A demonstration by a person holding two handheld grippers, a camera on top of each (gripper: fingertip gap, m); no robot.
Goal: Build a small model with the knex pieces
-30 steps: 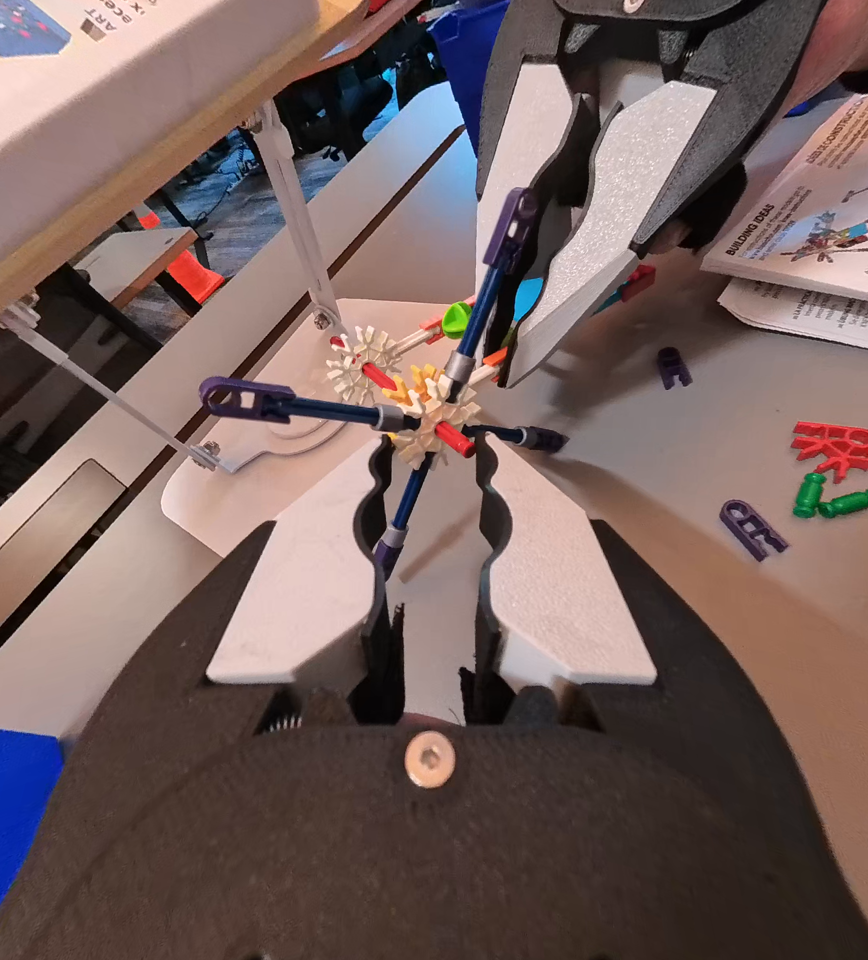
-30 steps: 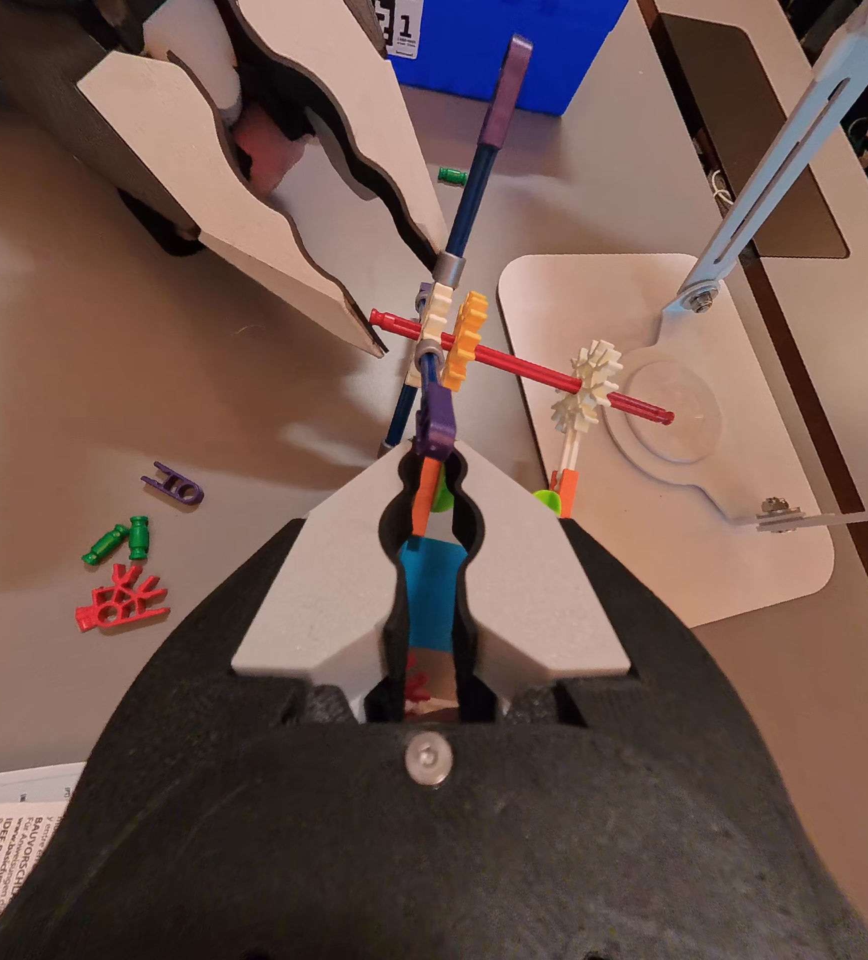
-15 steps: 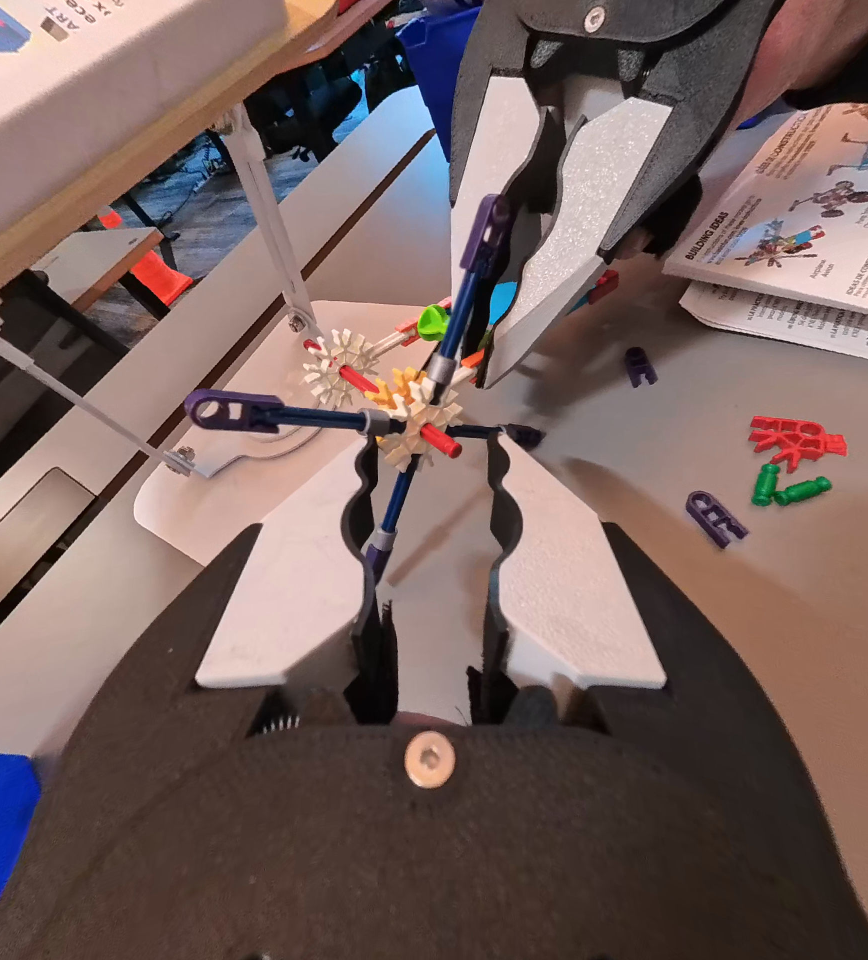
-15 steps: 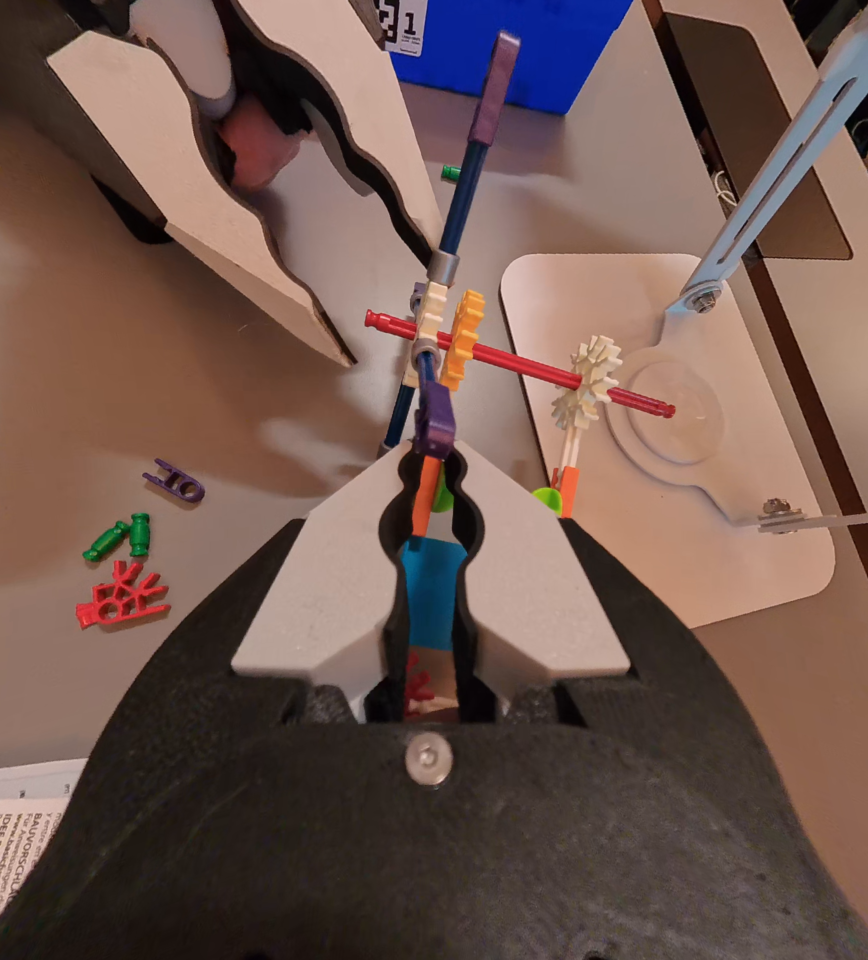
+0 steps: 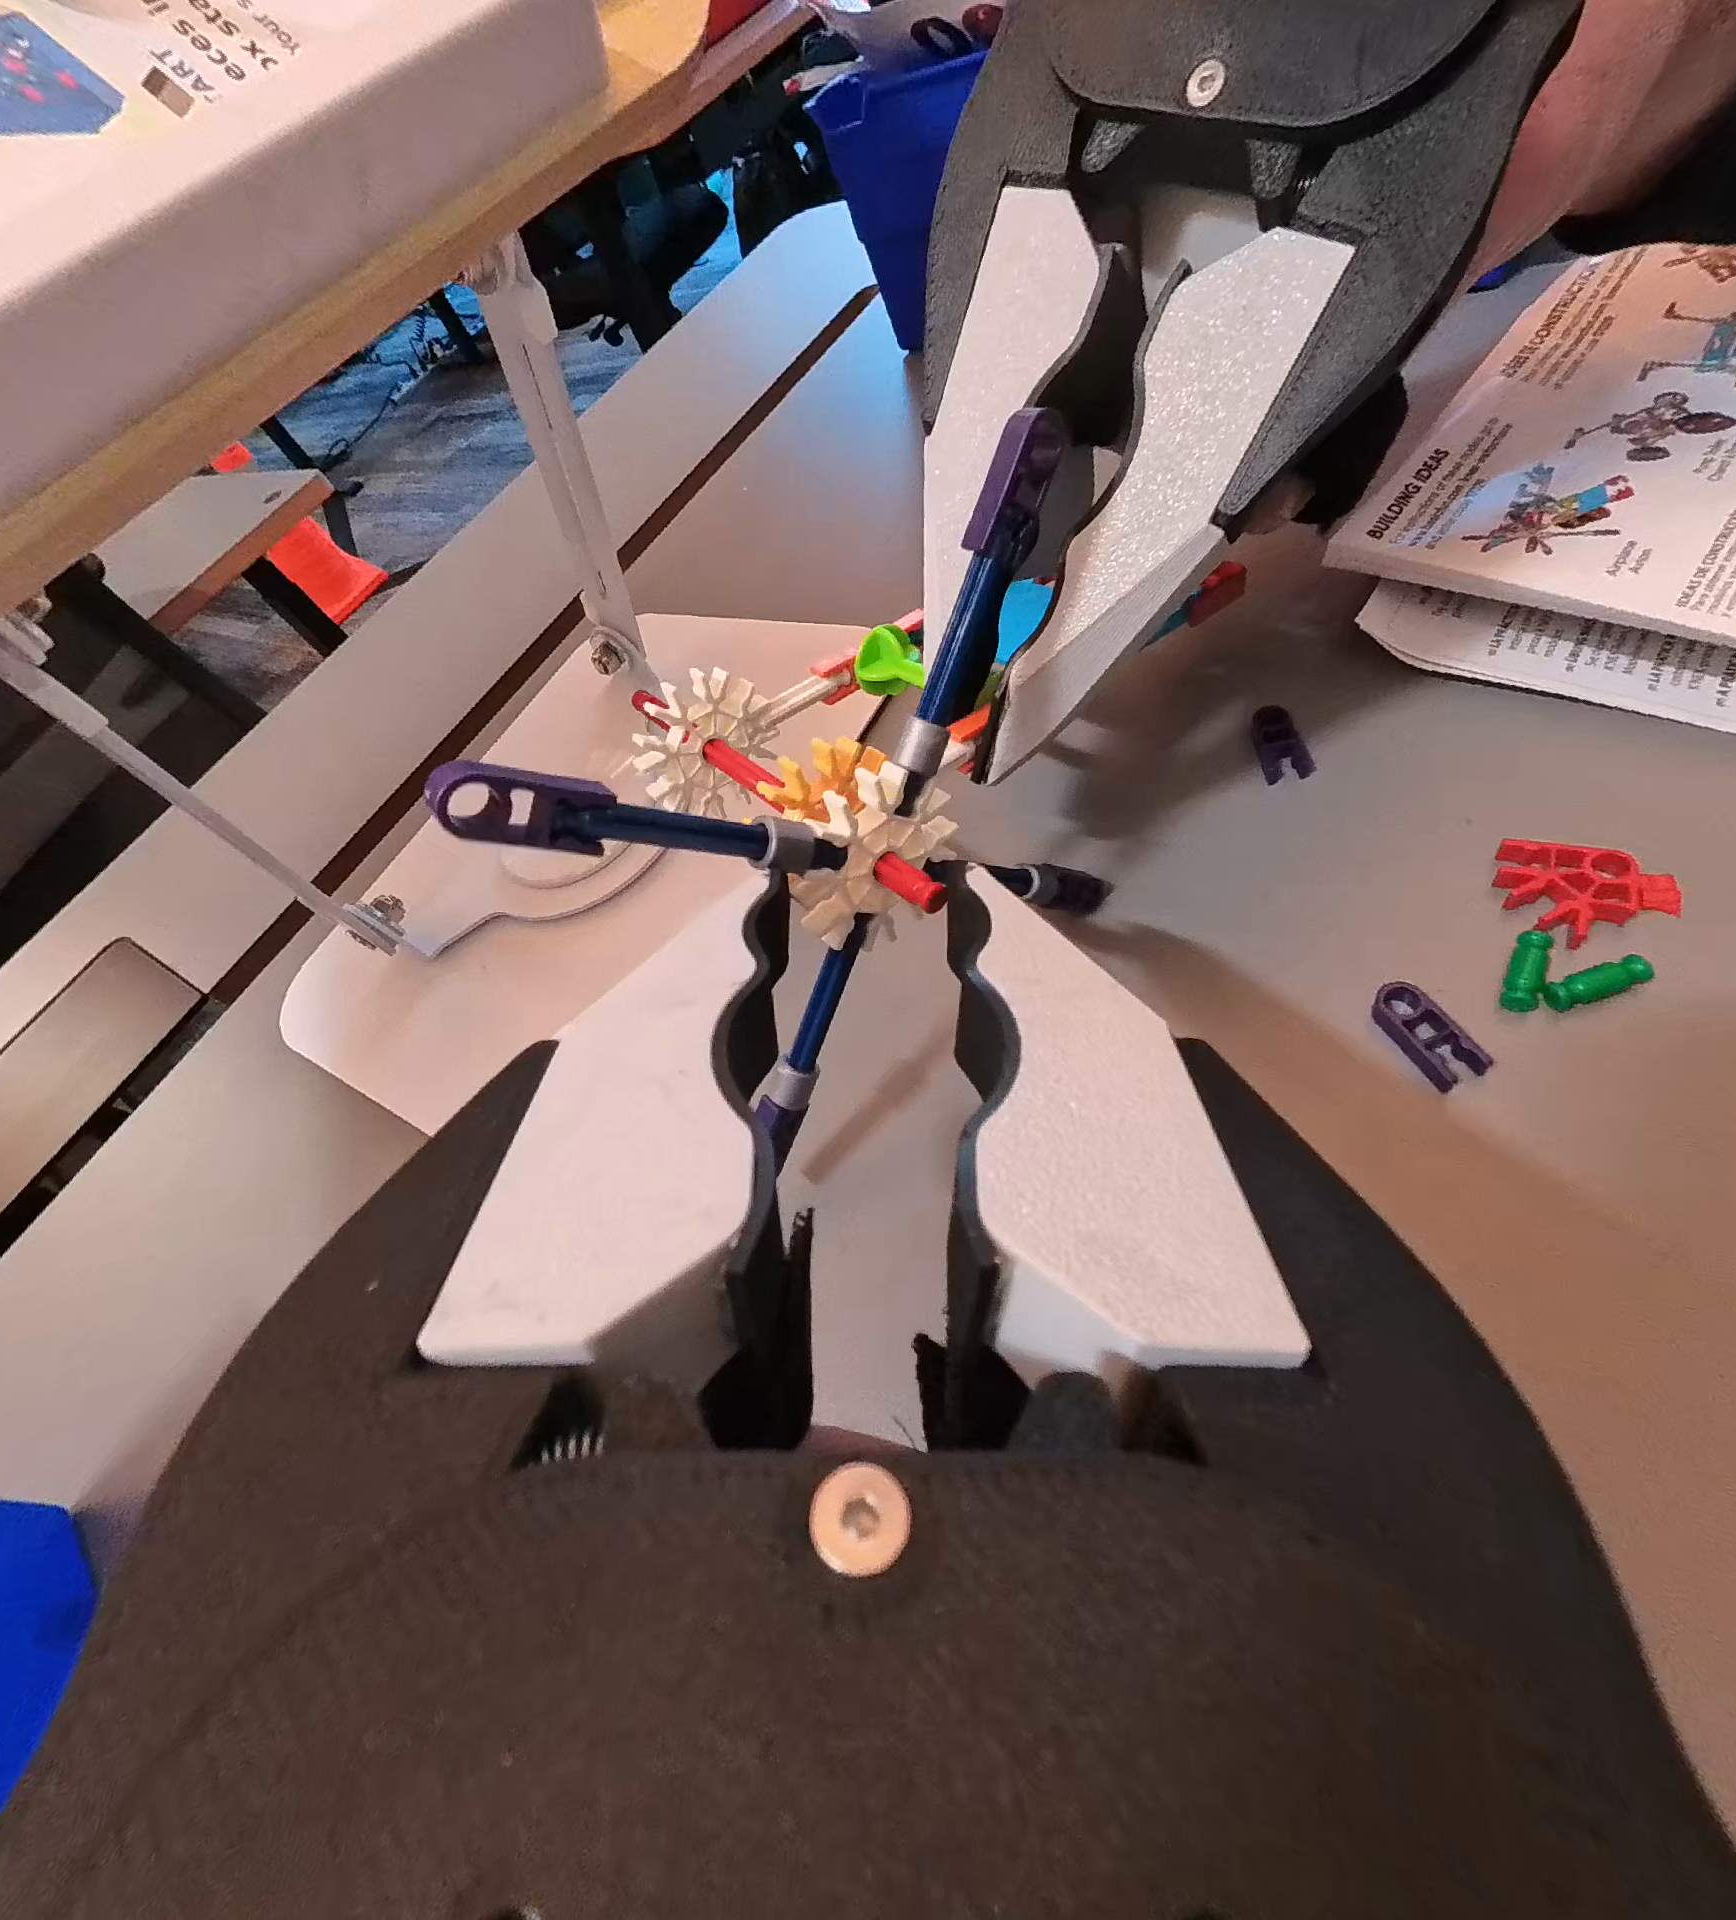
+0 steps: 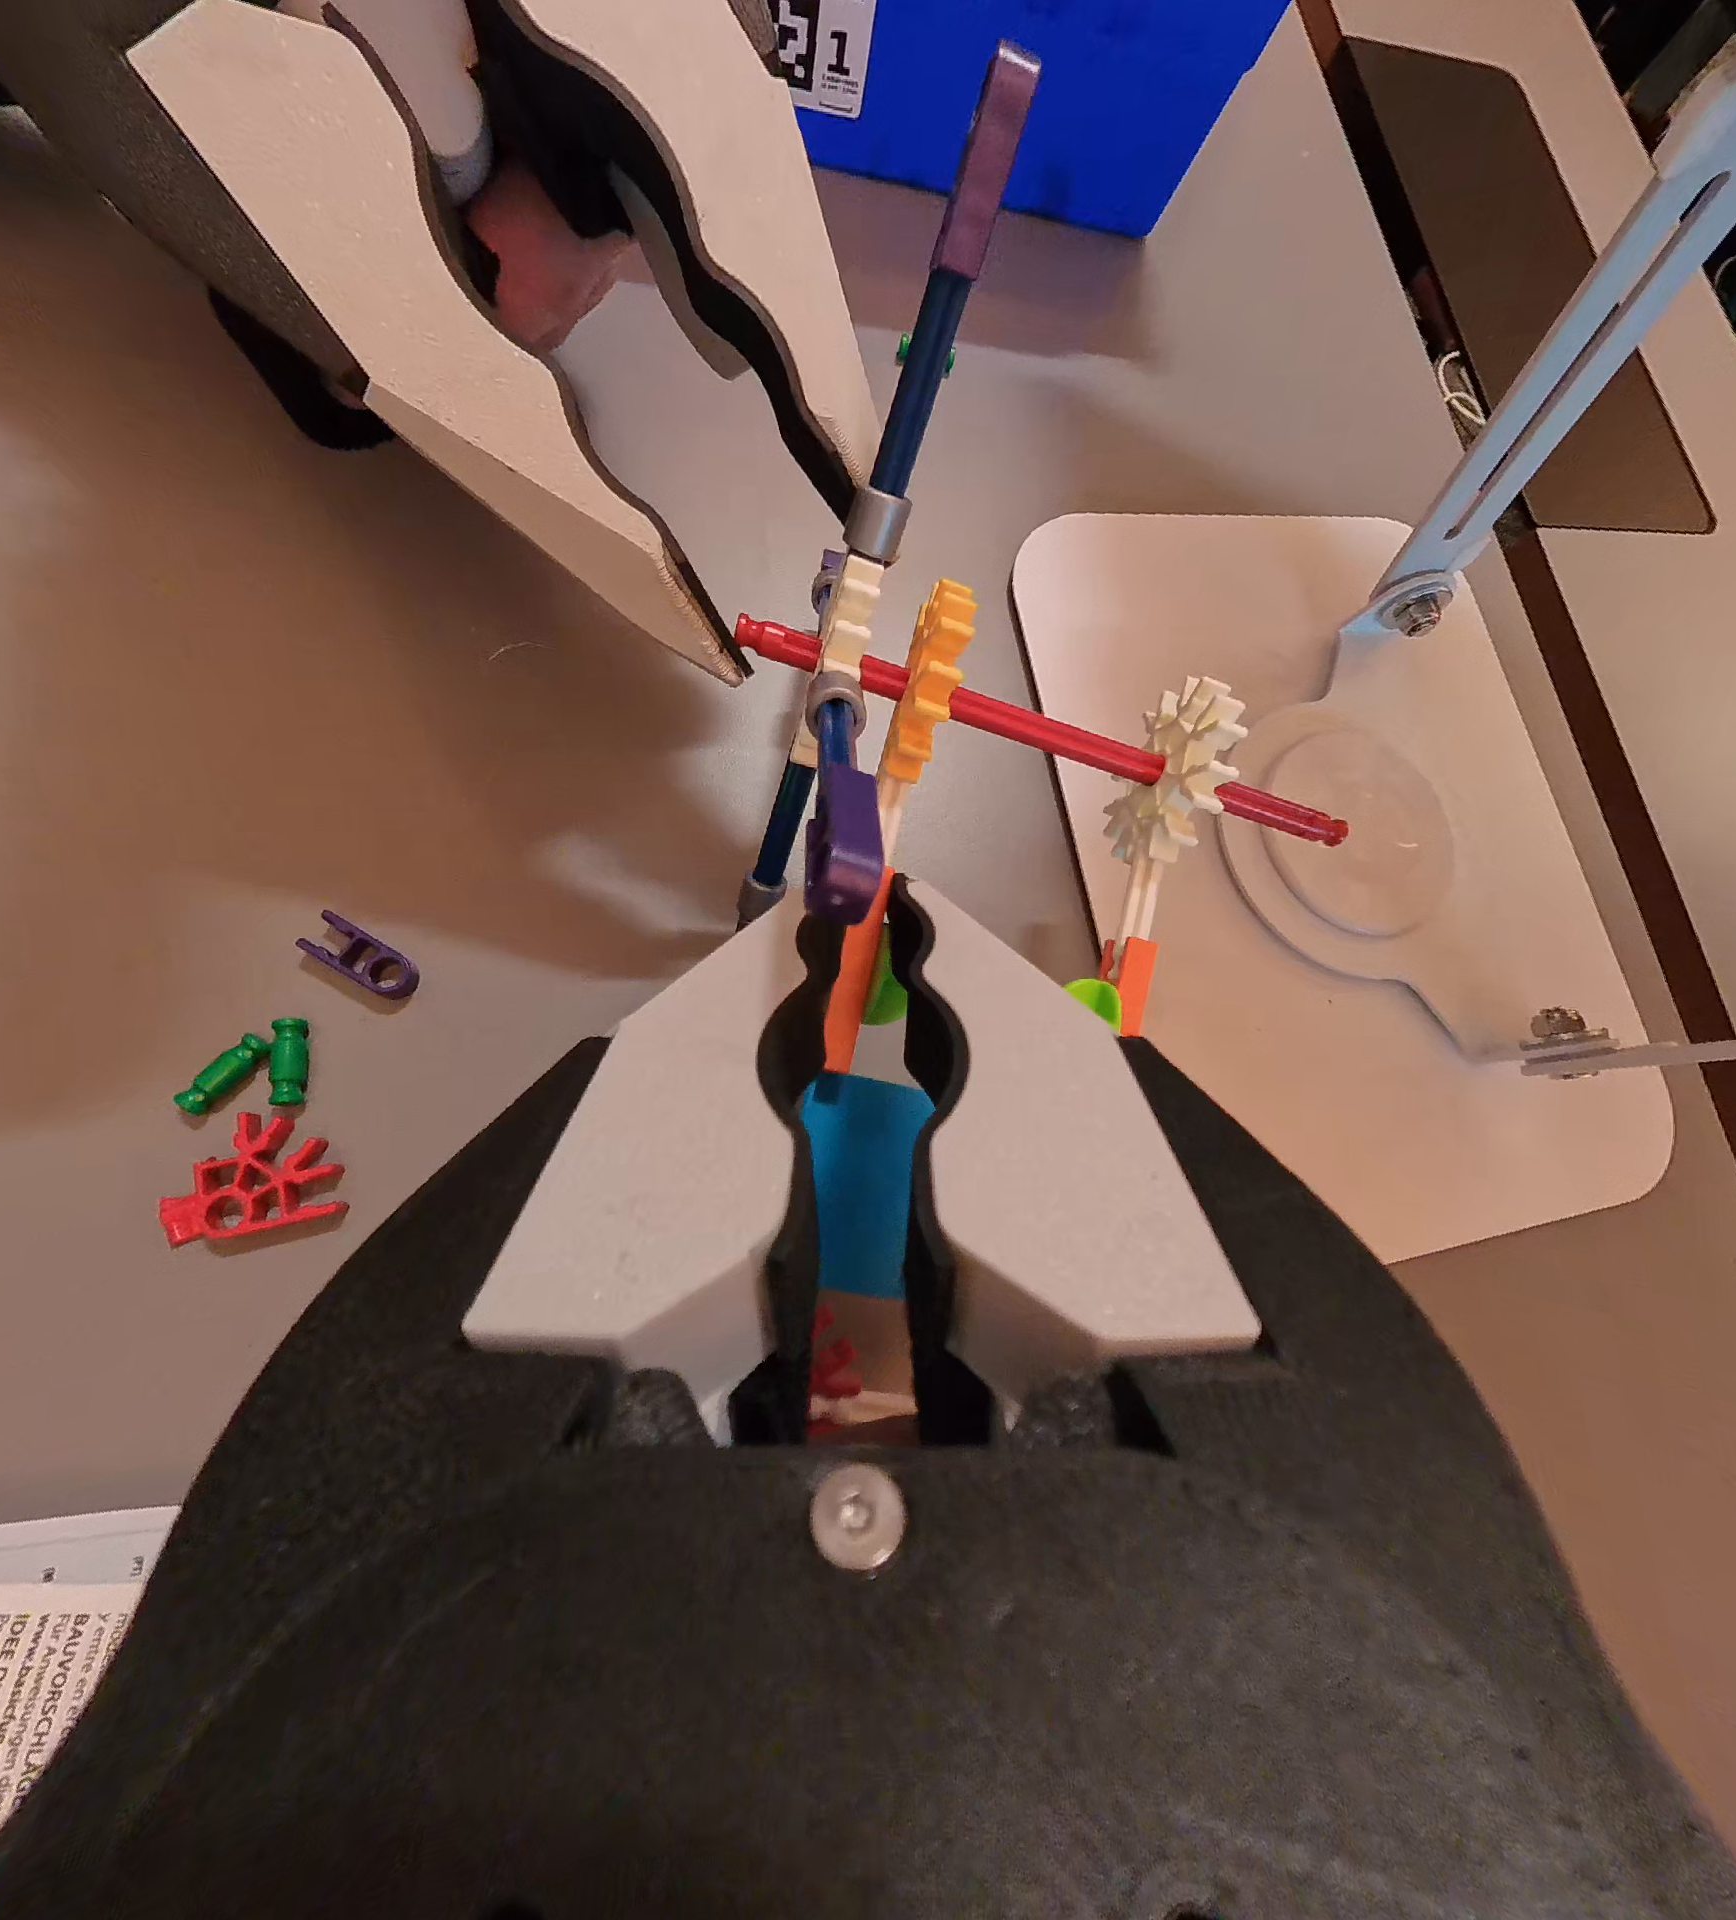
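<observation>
A rod-and-connector toy model stands on the grey table. Its white snowflake hub (image 5: 869, 862) sits on a red rod (image 6: 1040, 727) with a yellow gear (image 6: 931, 686) and a second white snowflake (image 6: 1176, 779). Dark blue rods with purple end clips (image 5: 511, 805) stick out from the hub. My left gripper (image 5: 864, 894) is open, its fingertips on either side of the hub, and one blue rod runs down between the fingers. My right gripper (image 6: 895, 894) is shut on the model's orange and blue base part (image 6: 864, 1164). It also shows in the left wrist view (image 5: 989, 717).
Loose pieces lie on the table: a red connector (image 5: 1581, 883), green pieces (image 5: 1570, 977) and purple clips (image 5: 1430, 1034). A printed booklet (image 5: 1622, 468) is at the right. A white base plate with metal struts (image 6: 1363, 1091), a blue bin (image 6: 1103, 104) and a shelf with a white box (image 5: 220, 208) stand nearby. My hands' fingertips stand some 5 cm from each other.
My left gripper's jaws opened a little around the hub. My right gripper kept its hold and the model stayed in place.
</observation>
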